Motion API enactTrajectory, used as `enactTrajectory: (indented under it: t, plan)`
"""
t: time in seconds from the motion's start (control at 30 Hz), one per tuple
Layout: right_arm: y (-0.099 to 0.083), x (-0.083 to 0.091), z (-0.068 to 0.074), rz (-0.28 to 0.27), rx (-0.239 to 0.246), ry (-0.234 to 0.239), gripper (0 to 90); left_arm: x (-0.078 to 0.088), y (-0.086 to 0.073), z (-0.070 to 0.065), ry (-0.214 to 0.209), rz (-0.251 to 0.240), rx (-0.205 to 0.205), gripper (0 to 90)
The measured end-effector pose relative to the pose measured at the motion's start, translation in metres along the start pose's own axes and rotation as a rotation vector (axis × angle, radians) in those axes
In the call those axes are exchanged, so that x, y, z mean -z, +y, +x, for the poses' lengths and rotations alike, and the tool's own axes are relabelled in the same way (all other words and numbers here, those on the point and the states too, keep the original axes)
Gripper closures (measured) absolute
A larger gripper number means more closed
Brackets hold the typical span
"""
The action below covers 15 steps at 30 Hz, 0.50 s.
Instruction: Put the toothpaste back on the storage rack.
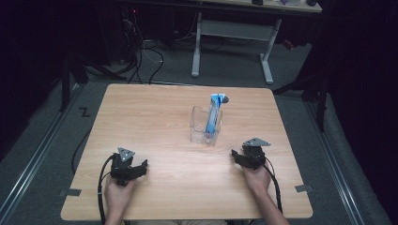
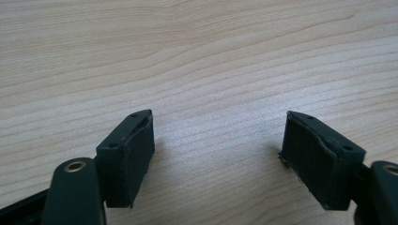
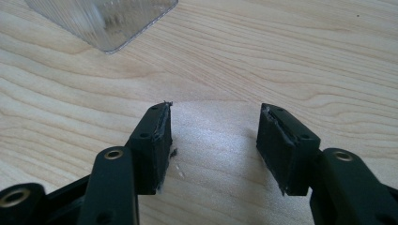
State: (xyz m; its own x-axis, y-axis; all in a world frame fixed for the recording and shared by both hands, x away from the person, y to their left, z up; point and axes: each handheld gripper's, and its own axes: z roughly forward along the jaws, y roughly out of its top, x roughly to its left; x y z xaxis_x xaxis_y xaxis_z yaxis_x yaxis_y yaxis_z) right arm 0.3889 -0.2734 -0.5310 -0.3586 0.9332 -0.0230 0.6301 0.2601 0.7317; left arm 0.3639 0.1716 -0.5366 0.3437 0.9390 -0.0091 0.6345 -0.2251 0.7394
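Note:
A clear plastic box (image 1: 204, 126) stands near the middle of the wooden table (image 1: 155, 117), with a blue and white tube-like item (image 1: 214, 116) standing upright in it. A corner of the clear box (image 3: 105, 21) reaches into the top left of the right gripper view. My left gripper (image 1: 141, 167) rests low at the front left, open, with bare wood between its jaws (image 2: 218, 140). At the front right, my right gripper (image 1: 236, 156) also stands open and holds nothing (image 3: 213, 136). It lies a short way in front of the box.
Beyond the table's far edge stands a white-legged desk (image 1: 234, 33) with cables on the floor (image 1: 141, 56). Metal rails (image 1: 42, 140) run along the floor on both sides. Bare wood lies around the box.

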Motion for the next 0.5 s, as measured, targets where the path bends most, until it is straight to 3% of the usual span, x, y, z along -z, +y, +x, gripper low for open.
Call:
enactTrajectory:
  t: [0.5]
  plan:
    - [0.0000,-0.0002,0.0000,0.000,-0.006,-0.006,43.7,0.0000,0.0000,0.0001,-0.001,0.000,0.001,26.1]
